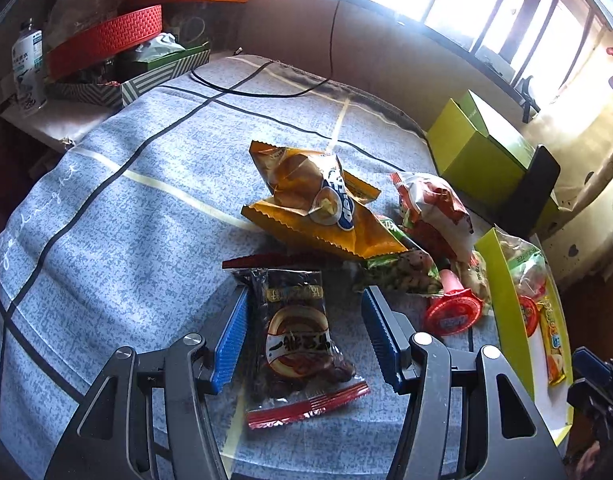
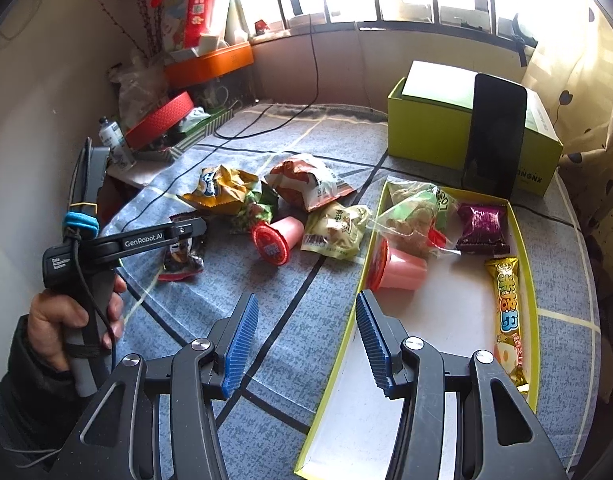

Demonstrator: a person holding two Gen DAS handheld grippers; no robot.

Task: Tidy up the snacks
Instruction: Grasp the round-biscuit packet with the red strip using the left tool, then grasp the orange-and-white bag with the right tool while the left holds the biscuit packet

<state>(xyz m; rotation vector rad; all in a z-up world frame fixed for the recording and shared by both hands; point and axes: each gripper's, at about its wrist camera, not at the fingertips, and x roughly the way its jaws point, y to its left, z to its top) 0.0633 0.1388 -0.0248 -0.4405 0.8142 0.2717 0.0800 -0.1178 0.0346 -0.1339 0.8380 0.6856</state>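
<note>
Snacks partly sorted. Yellow tray [image 2: 527, 240] ahead-right of my right tool [image 2: 306, 340] holds pink cup [image 2: 402, 270], purple packet [image 2: 482, 228], gold bar [image 2: 506, 312], clear bag [image 2: 414, 216]. Right tool open, empty. My left tool [image 1: 306, 336] open, straddling dark packet [image 1: 296, 332], not gripping. Beyond it on surface [image 1: 126, 220]: orange bags [image 1: 318, 204], red-white bag [image 1: 434, 208], second cup [image 1: 452, 308], all unsorted.

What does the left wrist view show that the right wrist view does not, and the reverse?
Only the left wrist view shows the left gripper from above, open around the dark snack packet, pads not pressing it. Only the right wrist view shows the whole tray floor, with the purple packet and the long yellow bar, and the hand holding the left gripper. Both show the yellow chip bag, the loose pink cup and the green box.
</note>
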